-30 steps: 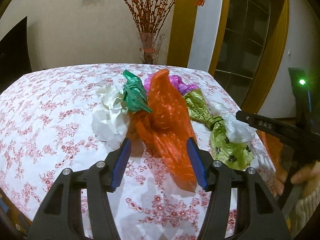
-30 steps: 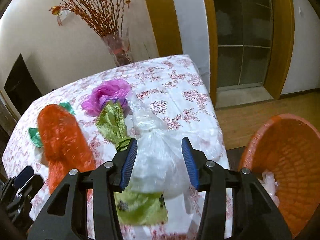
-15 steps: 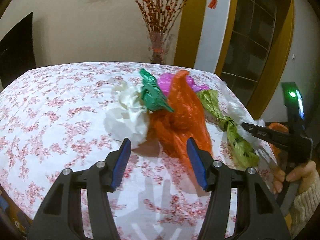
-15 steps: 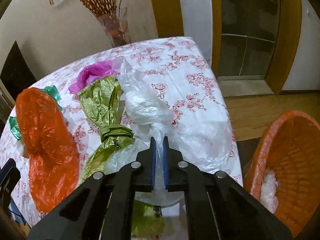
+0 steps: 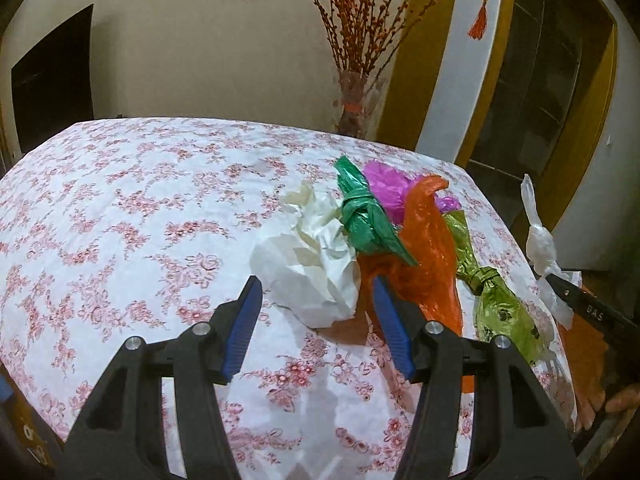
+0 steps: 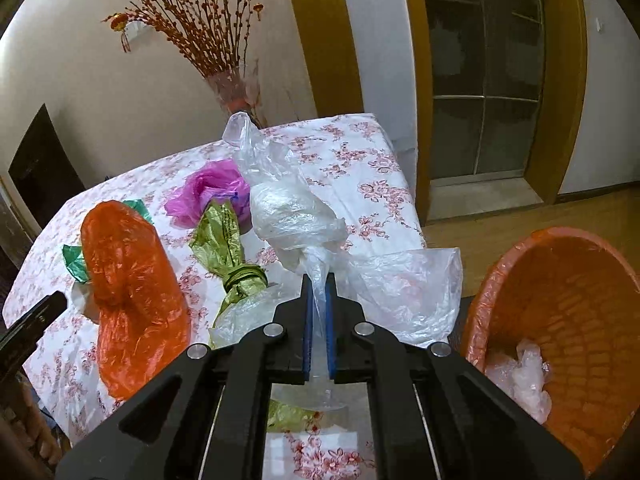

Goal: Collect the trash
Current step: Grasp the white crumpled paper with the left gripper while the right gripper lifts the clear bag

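Left wrist view. The left tool (image 5: pixel 316 320) stands with its blue pads apart and nothing between them, above the floral-clothed counter (image 5: pixel 120 216). Just beyond the pads lies a crumpled white bag (image 5: pixel 316 264), touching a knotted green bag (image 5: pixel 364 220); behind these lie a magenta bag (image 5: pixel 386 188), an orange bag (image 5: pixel 430 256) and an olive-green knotted bag (image 5: pixel 496 300), all crowded together at the counter's right side. At the right edge the right tool (image 5: pixel 554 278) enters side-on, a clear bag (image 5: pixel 540 240) rising from its tip; part of the hand (image 5: pixel 620 400) holding it shows below. A vase of red branches (image 5: pixel 352 92) stands behind the counter. Only this view shows the white bag in full and the green bag's knot.

Right wrist view. The right tool (image 6: pixel 319 312) is clamped on the twisted neck of the clear bag (image 6: pixel 288 208), whose body stands up ahead of the pads, lifted clear of the counter (image 6: pixel 360 168). Only this view shows the pads pressed on the plastic, and the orange basket (image 6: pixel 560 280) at the right, beside and below the counter, with clear plastic (image 6: pixel 524 372) already inside. The orange bag (image 6: pixel 132 288), olive-green knotted bag (image 6: pixel 228 248) and magenta bag (image 6: pixel 208 188) lie to the left; of the green bag (image 6: pixel 74 260) only corners show. One tip of the left tool (image 6: pixel 36 316) shows at the left edge.
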The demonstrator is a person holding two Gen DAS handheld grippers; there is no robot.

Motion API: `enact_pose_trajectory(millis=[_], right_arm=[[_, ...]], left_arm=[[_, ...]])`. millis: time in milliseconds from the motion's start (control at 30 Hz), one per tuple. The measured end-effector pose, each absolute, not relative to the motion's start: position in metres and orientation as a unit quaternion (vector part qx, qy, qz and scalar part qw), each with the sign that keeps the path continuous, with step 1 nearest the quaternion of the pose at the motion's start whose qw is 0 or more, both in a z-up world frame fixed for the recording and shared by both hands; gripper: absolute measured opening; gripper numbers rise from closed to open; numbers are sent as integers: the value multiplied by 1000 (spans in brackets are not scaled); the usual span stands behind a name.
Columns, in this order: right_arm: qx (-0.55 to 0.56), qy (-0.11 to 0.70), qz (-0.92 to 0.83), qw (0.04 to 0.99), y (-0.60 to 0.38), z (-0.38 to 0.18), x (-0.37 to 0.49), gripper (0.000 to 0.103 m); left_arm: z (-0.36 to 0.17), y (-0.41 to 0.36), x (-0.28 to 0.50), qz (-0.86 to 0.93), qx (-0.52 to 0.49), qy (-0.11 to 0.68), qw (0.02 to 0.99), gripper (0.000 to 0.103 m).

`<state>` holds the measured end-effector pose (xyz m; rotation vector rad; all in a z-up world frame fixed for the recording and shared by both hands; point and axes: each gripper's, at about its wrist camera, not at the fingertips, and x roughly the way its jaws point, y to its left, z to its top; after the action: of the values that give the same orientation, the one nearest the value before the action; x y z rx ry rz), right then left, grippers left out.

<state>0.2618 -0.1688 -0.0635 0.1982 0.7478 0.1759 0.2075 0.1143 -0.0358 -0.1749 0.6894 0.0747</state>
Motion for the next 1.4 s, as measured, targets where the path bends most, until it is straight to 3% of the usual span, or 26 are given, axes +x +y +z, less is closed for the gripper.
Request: enact_pose_trajectory(millis=[300,400,500,633,1067,1400], right_arm=[[99,372,86,919,-170,-69,258,5],[101,376,85,917,-170,-72,258,5],[102,378,85,916,-170,-74,257,5],[102,376,85,917,-172,-73,254,5],[116,337,86,930,-192,-42,227,5],[132,294,63,944,-225,-13,192,5]], left_arm=[[-48,108,227,47,-68,362,929,56],[-51,110,234,47,-70,368,926,50],[-54,114,243,45,-76,378,922,32],[-54,119,245,45,-75,374,924,30],[-3,139,219,75,-81,320,941,29],[45,78,205,-2,-72,273,959,30]])
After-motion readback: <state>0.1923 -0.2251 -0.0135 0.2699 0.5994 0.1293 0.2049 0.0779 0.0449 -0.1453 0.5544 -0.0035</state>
